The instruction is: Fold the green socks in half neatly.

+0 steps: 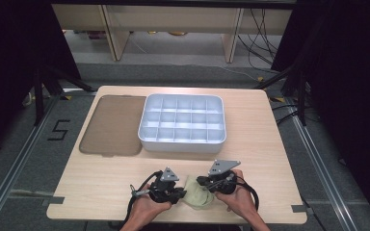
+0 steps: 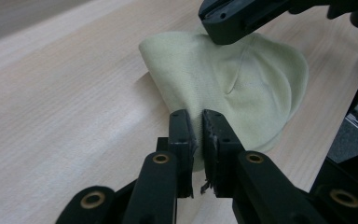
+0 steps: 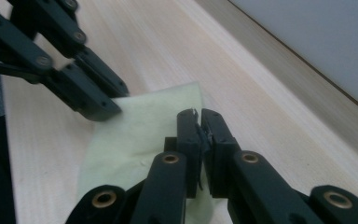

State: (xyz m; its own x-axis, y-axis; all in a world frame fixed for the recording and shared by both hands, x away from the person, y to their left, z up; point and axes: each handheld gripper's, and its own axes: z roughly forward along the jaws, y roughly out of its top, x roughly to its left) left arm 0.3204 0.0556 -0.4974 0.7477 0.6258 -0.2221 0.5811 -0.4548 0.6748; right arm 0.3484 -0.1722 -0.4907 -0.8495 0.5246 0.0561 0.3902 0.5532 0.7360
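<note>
We see a pale yellow-green cloth (image 1: 198, 194) lying crumpled on the near edge of the wooden table (image 1: 270, 159), between the person's two hands. The left gripper (image 2: 198, 122) is clenched on one edge of that cloth: in the left gripper view the fabric runs up between the two black jaws, which stand almost together. The right gripper (image 3: 198, 122) is likewise pinched on the opposite edge, with a thin fold of cloth caught between its jaws in the right gripper view.

From the high view the jaw tips themselves are hard to make out, since the gripper bodies and their grey three-cornered plates cover them, and the cloth shows as a small lump half hidden under the tools. We cannot tell what kind of cloth it is or how it is folded beneath. Each gripper view also catches the other gripper, cut off by the picture's upper edge.

Farther back on the table stands a white compartmented tray (image 1: 182, 139), its cells too small for us to judge. Just beside it on the left lies a flat brownish translucent lid (image 1: 112, 125), touching or nearly touching the tray.
</note>
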